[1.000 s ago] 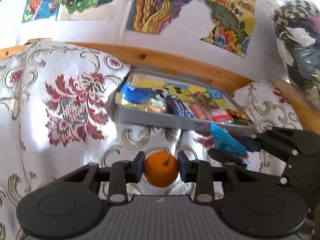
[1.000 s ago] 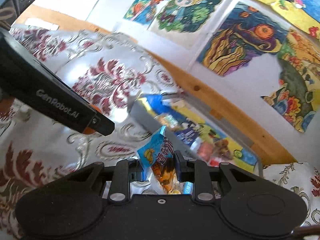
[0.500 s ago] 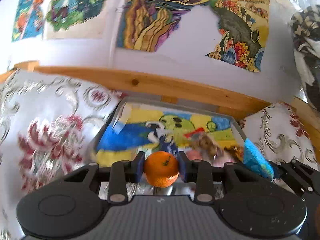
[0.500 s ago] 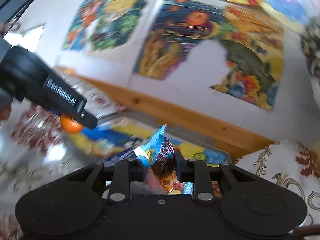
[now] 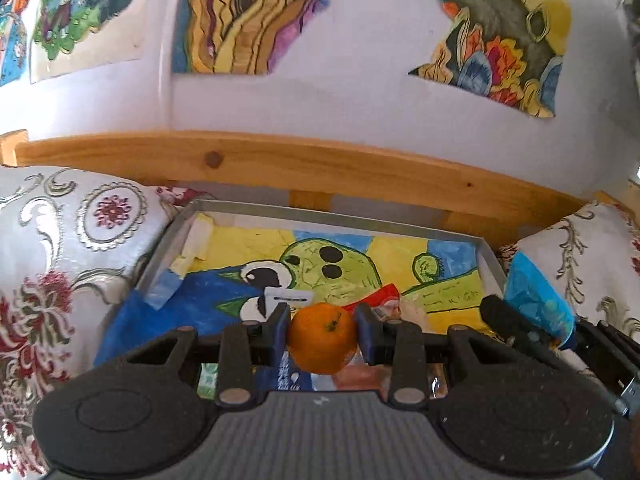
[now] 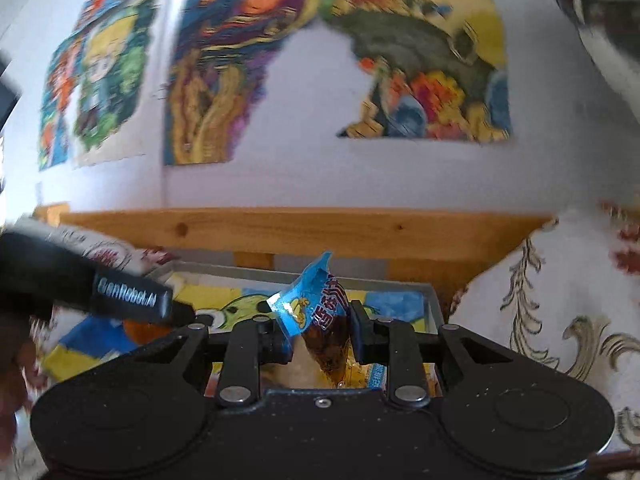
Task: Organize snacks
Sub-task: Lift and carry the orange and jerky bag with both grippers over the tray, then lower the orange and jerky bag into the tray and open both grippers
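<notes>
My left gripper (image 5: 322, 334) is shut on a small orange tangerine (image 5: 322, 338), held above the grey tray (image 5: 168, 242) with its colourful painted lining. My right gripper (image 6: 320, 332) is shut on a blue snack packet (image 6: 316, 308) with brown contents, also over the tray (image 6: 434, 308). In the left wrist view the right gripper (image 5: 520, 326) and its blue packet (image 5: 536, 304) show at the tray's right edge. From the right wrist camera, the left gripper's black body (image 6: 92, 284) crosses the left side. Several wrapped snacks lie in the tray beneath both grippers, mostly hidden.
A wooden rail (image 5: 280, 164) runs behind the tray, under a white wall with colourful paintings (image 5: 248, 16). Patterned white-and-red cushions (image 5: 60, 248) flank the tray on the left and the right (image 6: 560, 300). A hand (image 6: 12, 380) shows at the far left.
Both grippers have moved forward from beside the cushion to over the tray, still holding the tangerine and the blue packet. The tray now fills the lower middle of both views.
</notes>
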Demonstrator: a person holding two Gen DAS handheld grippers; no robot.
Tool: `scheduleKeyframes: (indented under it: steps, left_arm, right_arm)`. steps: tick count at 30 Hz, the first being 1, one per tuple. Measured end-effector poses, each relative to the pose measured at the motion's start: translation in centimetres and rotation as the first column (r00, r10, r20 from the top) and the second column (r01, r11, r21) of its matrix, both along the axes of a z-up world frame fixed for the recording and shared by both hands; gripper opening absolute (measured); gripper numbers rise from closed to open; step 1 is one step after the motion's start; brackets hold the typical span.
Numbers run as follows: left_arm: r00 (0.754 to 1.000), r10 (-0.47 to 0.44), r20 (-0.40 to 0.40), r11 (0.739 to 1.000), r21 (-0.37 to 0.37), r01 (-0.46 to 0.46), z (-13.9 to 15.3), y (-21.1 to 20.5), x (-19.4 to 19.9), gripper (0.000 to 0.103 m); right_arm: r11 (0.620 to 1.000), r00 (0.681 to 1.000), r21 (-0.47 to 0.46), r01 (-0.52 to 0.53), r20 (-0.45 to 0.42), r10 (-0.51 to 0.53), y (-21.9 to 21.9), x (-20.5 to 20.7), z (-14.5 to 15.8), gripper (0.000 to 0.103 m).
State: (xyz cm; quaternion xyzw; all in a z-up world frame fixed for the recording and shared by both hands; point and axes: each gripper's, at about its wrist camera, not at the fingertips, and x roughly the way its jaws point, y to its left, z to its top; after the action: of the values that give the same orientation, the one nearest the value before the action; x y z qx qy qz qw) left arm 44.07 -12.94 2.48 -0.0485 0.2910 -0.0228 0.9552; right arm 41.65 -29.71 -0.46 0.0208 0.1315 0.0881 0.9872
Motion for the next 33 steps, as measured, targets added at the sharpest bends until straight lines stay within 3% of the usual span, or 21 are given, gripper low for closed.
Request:
scheduleKeyframes:
  steps: [3,10,12,15,17,26,33]
  left_arm:
    - [1.000,-0.002,-0.006,1.000,0.017,0.002,-0.3,-0.5,1.1,0.038]
    - [0.998,0.011,-0.060,1.000,0.008,-0.010,-1.4,-0.5,2.9,0.039]
    - [0.997,0.018,-0.070,1.000,-0.009,-0.019,-1.7,-0.2,3.0,0.040]
    - [0.997,0.032,-0.064,0.999,-0.040,-0.034,-1.5,0.4,2.8,0.065]
    - [0.998,0.053,-0.041,0.997,-0.051,-0.055,-1.1,0.8,2.2,0.079]
    - [0.989,0.142,0.038,0.987,-0.085,-0.138,1.7,3.4,-1.2,0.100]
    - [0.974,0.207,0.093,0.973,-0.124,-0.195,3.6,5.2,-5.6,0.102]
  right_arm:
    - [0.997,0.999,0.079,0.014,-0.048,-0.010,-0.9,1.5,-0.3,0.028]
    - [0.994,0.996,0.110,0.008,-0.084,0.001,-1.1,2.9,-0.7,0.031]
    - [0.994,0.997,0.111,0.009,-0.077,0.000,-1.0,3.0,-0.4,0.051]
    - [0.994,0.999,0.109,0.006,-0.050,0.000,-1.0,2.7,0.2,0.074]
    - [0.994,0.999,0.111,0.009,-0.032,-0.005,-1.1,2.3,0.6,0.081]
    - [0.994,0.997,0.108,0.032,0.066,-0.039,-1.5,-1.4,3.8,0.098]
    - [0.994,0.995,0.097,0.053,0.081,-0.061,-1.8,-5.3,5.3,0.102]
